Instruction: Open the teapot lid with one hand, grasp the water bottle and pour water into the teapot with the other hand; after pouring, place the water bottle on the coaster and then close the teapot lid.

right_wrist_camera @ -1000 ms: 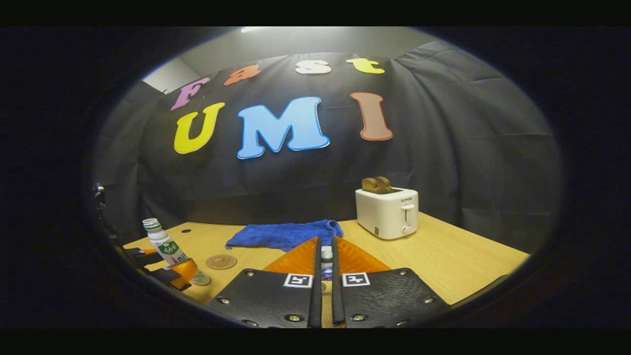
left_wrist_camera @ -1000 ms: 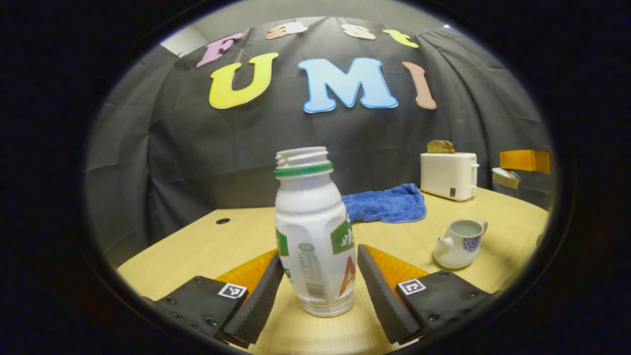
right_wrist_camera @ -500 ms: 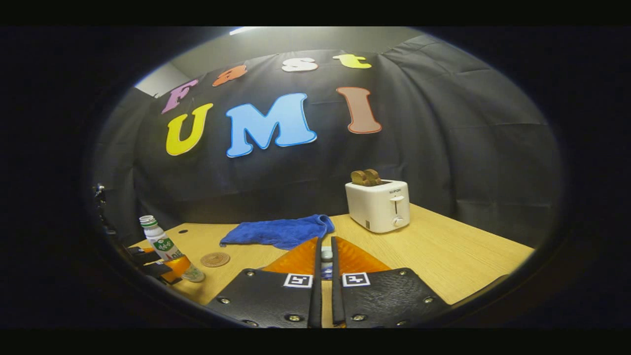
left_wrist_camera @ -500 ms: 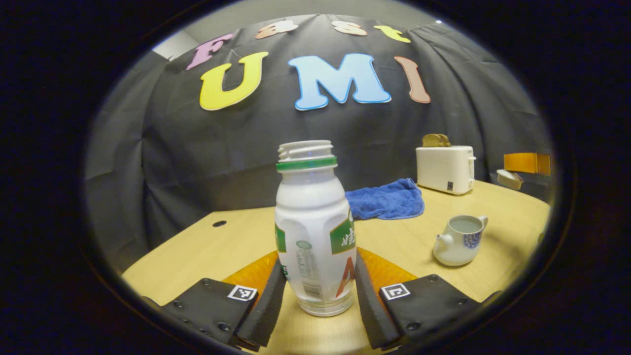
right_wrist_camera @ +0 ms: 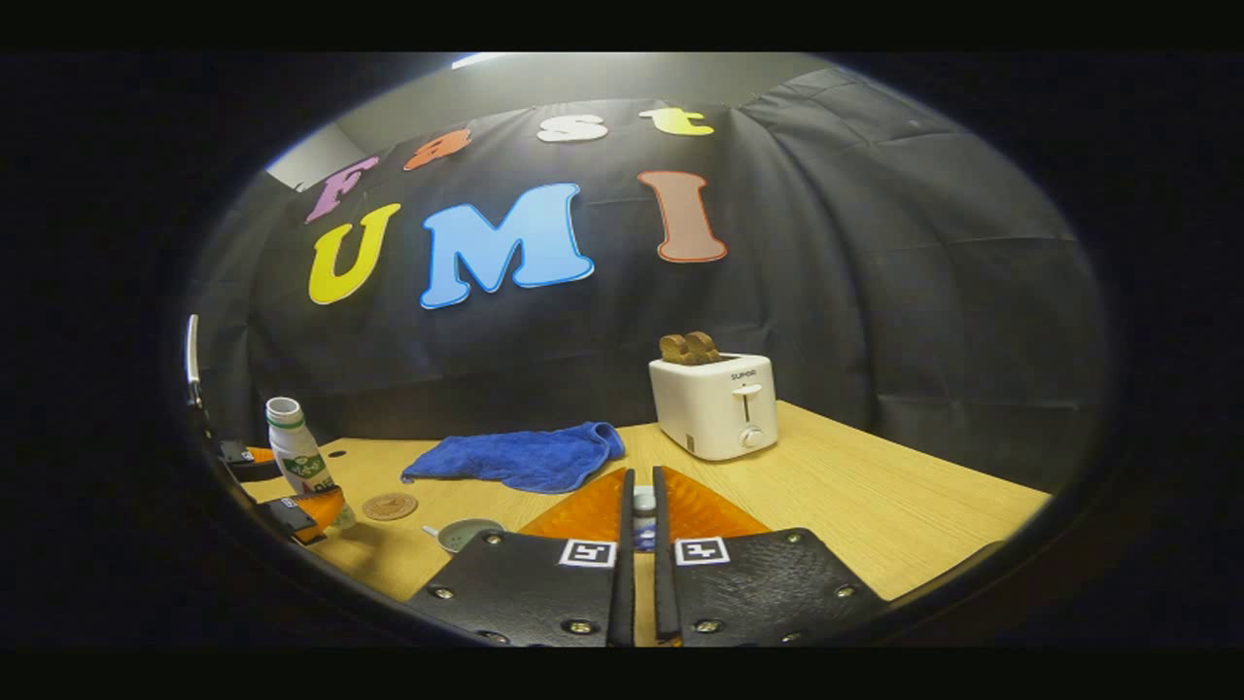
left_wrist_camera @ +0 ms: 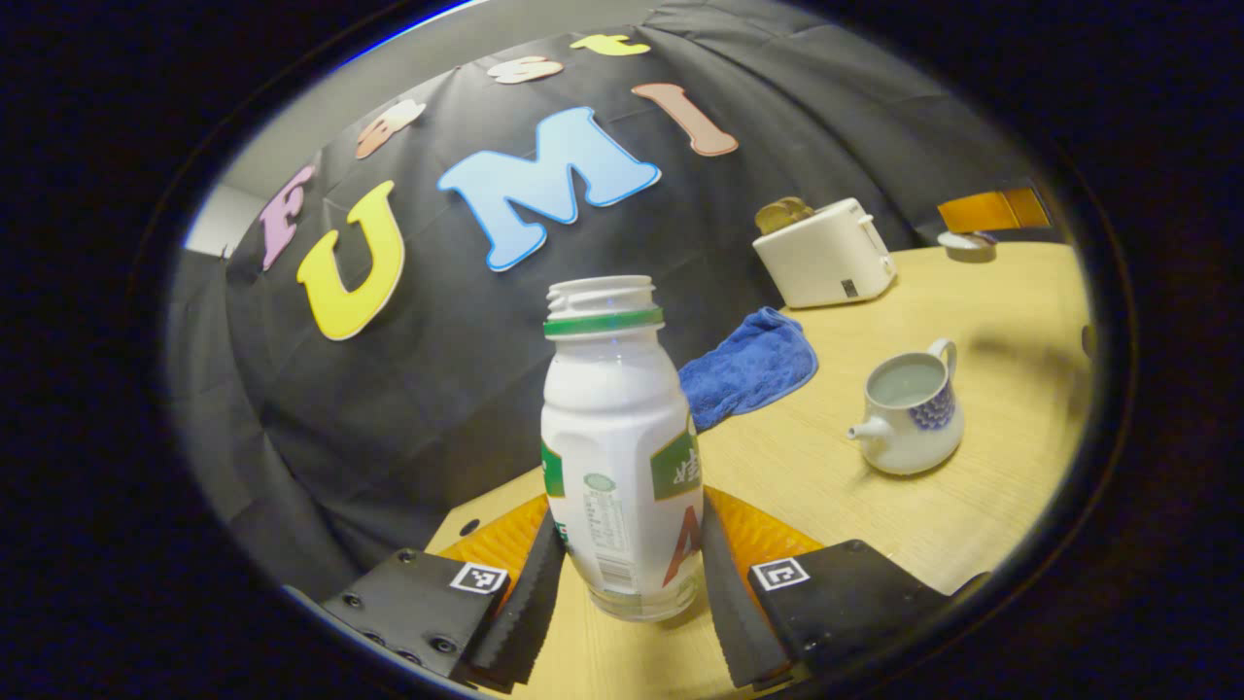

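With my left gripper clamped on the lower body of the water bottle, both fingers pressing its sides, I treat it as thin plastic: light, slick label, likely to dent, so moderate squeeze only. Cap is off, so any tilt spills. Base looks just clear of the table, hard to tell. My right gripper is pinched nearly together on a small pale piece, probably the teapot lid. Right of the bottle, well apart, the teapot stands open. Glazed ceramic, fragile. The coaster lies just beside the bottle.
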A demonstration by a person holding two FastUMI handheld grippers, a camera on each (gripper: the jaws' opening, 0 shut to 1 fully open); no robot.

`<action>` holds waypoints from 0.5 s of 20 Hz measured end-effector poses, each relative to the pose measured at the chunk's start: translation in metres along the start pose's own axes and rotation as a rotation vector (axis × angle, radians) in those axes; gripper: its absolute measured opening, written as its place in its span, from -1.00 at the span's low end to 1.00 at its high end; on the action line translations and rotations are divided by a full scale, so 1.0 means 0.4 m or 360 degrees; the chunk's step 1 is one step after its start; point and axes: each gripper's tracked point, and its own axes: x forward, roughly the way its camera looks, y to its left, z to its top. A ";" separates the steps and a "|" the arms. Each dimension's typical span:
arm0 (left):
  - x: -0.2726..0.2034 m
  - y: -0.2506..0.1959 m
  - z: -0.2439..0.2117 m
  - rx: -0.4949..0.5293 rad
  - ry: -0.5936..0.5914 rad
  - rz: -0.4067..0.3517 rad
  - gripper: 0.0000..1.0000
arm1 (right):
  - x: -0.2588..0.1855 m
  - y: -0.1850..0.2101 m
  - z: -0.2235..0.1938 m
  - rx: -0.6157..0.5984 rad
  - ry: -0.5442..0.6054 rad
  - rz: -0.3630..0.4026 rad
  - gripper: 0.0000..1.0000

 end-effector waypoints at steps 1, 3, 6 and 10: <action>0.006 -0.004 -0.001 0.0068 0.0012 -0.0004 0.63 | -0.001 -0.005 0.001 0.0000 -0.0005 0.0000 -0.84; 0.013 -0.013 0.001 0.0207 0.0043 -0.0017 0.64 | -0.005 -0.018 0.001 -0.0002 -0.0018 -0.0009 -0.76; 0.027 -0.024 0.011 0.0422 0.0080 -0.0031 0.63 | -0.007 -0.034 -0.004 0.0003 -0.0030 -0.0024 -0.84; 0.034 -0.036 0.039 0.0670 0.0090 -0.0039 0.65 | -0.009 -0.045 -0.019 0.0056 -0.0005 -0.0022 -0.84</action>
